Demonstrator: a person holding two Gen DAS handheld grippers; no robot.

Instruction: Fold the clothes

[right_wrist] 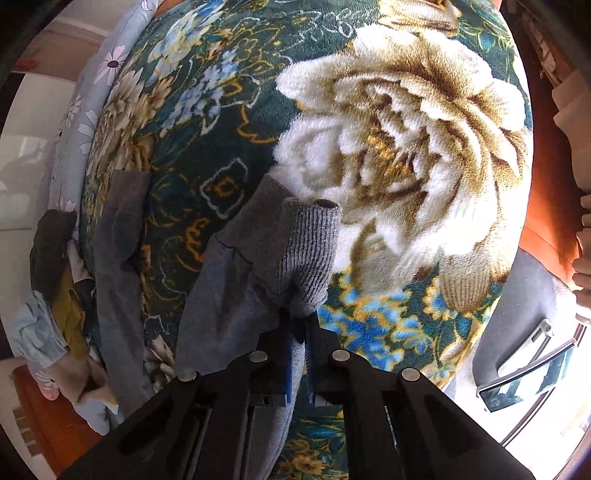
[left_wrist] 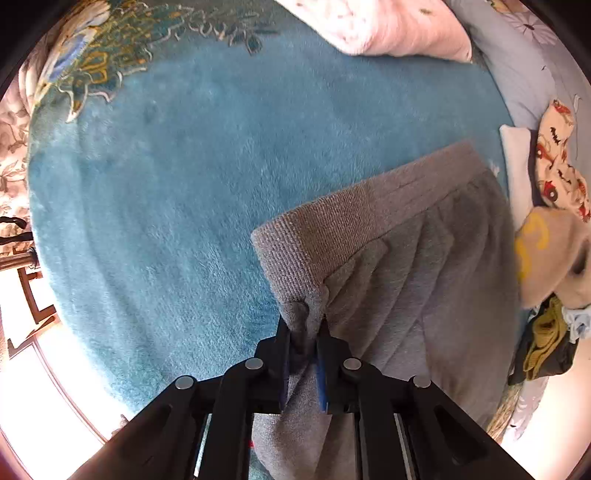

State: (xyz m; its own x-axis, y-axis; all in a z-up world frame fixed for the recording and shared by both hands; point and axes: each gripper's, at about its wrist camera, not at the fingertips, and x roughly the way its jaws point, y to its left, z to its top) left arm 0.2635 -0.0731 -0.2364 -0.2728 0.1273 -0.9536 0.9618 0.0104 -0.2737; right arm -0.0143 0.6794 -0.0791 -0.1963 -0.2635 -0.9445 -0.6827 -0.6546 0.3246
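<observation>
While both tongs (left_wrist: 303, 325) (right_wrist: 297, 321) pinch the grey sweater (left_wrist: 406, 266), no writing shows.

This is a bedroom in a home. A soft blanket (right_wrist: 388, 147) with big flowers covers the bed. A pink pillow (left_wrist: 388, 26) and a pile of clothes (left_wrist: 550, 258) lie on it.

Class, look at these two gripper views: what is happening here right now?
A person is folding clothes with two hand-held grippers. The left gripper is shut on the grey garment near its ribbed band, above a teal blanket. The right gripper pinches the same grey fabric beside a ribbed cuff over the blanket's flower pattern. A pile of other clothes waits at the side.
</observation>
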